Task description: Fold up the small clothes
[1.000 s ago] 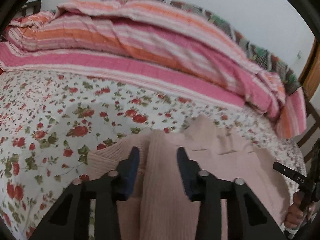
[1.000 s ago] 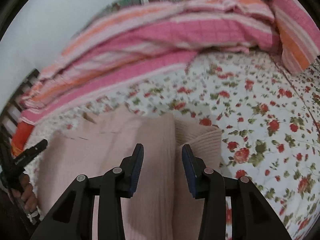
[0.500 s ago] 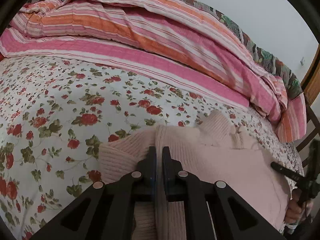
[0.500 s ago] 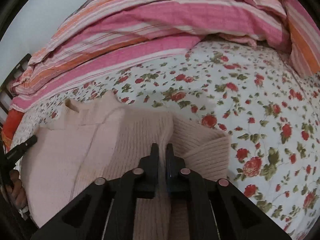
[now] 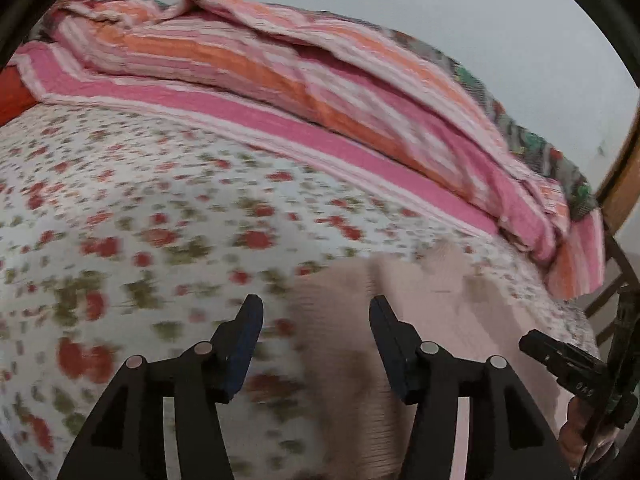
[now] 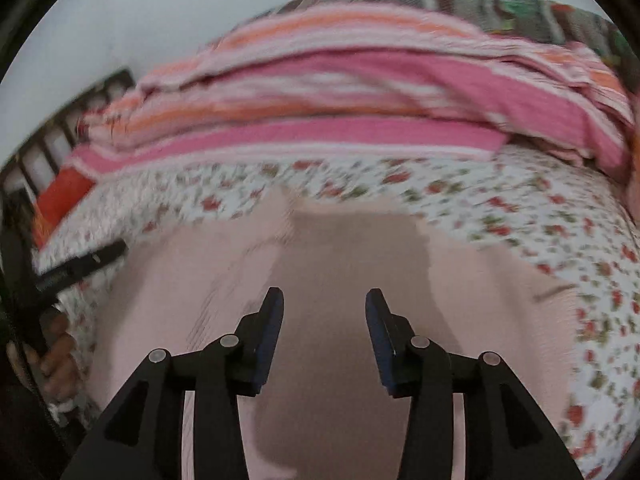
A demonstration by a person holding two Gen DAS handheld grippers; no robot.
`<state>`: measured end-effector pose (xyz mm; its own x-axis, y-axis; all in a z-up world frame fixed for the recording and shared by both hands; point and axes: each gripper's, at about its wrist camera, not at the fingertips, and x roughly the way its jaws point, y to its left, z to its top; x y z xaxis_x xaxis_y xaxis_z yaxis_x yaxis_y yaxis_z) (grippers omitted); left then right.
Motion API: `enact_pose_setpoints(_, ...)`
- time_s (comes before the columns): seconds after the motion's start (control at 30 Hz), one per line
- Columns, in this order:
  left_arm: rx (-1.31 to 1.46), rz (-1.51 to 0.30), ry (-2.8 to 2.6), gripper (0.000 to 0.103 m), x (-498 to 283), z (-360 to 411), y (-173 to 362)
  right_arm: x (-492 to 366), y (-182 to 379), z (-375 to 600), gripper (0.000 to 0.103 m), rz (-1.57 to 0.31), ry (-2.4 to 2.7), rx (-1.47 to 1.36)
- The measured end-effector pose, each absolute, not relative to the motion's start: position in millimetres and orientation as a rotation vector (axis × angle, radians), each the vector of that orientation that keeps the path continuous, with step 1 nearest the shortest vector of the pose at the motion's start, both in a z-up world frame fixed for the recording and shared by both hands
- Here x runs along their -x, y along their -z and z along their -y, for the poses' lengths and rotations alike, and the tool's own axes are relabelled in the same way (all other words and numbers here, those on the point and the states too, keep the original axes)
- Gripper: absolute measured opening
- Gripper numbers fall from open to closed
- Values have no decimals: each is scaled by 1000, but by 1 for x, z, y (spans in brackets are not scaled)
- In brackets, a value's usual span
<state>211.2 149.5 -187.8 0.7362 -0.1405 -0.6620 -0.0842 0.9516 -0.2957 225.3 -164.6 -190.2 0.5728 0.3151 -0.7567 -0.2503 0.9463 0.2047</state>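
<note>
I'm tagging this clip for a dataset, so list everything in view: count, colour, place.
sweater: one, pale pink knit, lying on the bedsheet under both grippers
bedsheet: one, white with red flowers, covering the bed
quilt: one, pink, orange and white stripes, bunched along the far side by the wall
wall: one, pale grey, behind the bed
left gripper: one, black, jaws apart, nothing clamped
right gripper: one, black, jaws apart over the sweater

My bed wears a white sheet with red roses (image 5: pixel 120 200). Along the sheet's far edge I see a bunched pink and orange striped quilt (image 5: pixel 320 92), dark wooden slats (image 6: pixel 44 152) beyond its end, and a pale wall (image 5: pixel 440 0) behind.
</note>
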Motion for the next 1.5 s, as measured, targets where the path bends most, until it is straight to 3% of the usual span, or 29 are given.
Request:
enact_pose_setpoints(0.23, 246, -779, -37, 54, -228, -179, 214, -260, 215, 142, 42, -972, -221, -15)
enact_pose_setpoints(0.33, 182, -755, -9, 68, -229, -170, 218, -271, 224, 140, 42, -960, -177, 4)
enact_pose_setpoints(0.53, 160, -750, 4, 71, -230, -167, 220, -269, 230, 136, 42, -914, -145, 18)
enact_pose_setpoints(1.5, 90, -775, -38, 73, -230, -155, 222, -270, 231, 132, 44, -906, -135, 47)
